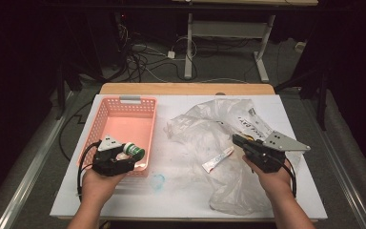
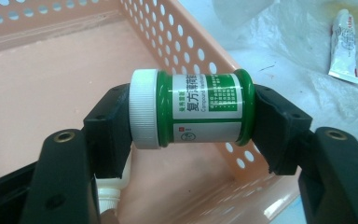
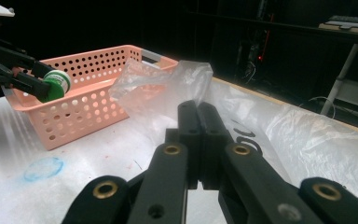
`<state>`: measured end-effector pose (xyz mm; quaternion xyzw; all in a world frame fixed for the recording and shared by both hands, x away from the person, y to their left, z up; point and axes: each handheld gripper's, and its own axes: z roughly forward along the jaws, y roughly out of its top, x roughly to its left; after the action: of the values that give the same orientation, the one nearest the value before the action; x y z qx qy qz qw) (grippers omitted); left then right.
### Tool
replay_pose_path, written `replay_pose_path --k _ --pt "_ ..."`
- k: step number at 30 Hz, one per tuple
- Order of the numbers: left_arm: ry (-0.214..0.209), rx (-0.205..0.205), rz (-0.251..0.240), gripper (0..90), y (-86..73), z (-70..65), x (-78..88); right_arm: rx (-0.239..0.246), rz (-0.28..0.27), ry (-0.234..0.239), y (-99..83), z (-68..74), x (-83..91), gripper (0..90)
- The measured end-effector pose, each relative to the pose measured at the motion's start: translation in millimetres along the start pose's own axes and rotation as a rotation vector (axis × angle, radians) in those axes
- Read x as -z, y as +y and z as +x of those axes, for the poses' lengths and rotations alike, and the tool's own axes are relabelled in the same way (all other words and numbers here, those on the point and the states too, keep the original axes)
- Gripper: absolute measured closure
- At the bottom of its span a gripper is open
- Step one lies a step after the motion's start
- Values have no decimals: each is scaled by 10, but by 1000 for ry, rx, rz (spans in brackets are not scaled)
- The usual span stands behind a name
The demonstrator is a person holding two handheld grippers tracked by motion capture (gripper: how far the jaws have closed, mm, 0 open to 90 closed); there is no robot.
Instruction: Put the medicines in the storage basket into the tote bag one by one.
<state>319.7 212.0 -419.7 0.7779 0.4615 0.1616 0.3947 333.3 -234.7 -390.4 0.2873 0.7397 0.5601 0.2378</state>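
Holding a green jar (image 2: 200, 108) with a white screw cap, your left hand-held gripper (image 1: 119, 160) has one jaw pressed on the cap and the other on the base, so the jar lies on its side with its long axis running straight from jaw to jaw. In the high view the jar (image 1: 134, 150) hangs over the near right part of the pink perforated basket (image 1: 106, 112), close above its right wall, and its green base points toward the middle of the bench (image 1: 181, 195). In the left gripper view the basket's pink floor lies open to the cap side of the jar, while the perforated wall passes under the label end; a white tube end (image 2: 108, 198) shows just below the cap-side jaw. Your right hand-held gripper (image 3: 198, 109) is clenched with nothing between its jaws, hovering over the crumpled clear plastic bag (image 1: 205, 126) on the right half of the bench. A small white tube (image 1: 218, 160) lies on the bag between your two hands, well apart from the basket. A blue ring mark (image 1: 157, 181) sits on bare bench just beside the basket's near right corner, and the strip along the bench's near edge is open.
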Motion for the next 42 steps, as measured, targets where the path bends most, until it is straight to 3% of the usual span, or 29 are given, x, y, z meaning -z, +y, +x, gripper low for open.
replay_pose_path --k 6,16,29,42 --pt "-3 10 -36 349 -3 -18 55 -3 0 1 5 5 9 900" --pt "-21 -6 -87 349 45 -106 125 0 -4 9 13 14 10 900" --pt "-68 -39 -114 349 123 -283 109 8 -6 14 20 27 4 900" --pt "-112 -74 -108 350 163 -465 8 7 -7 17 22 32 3 900"
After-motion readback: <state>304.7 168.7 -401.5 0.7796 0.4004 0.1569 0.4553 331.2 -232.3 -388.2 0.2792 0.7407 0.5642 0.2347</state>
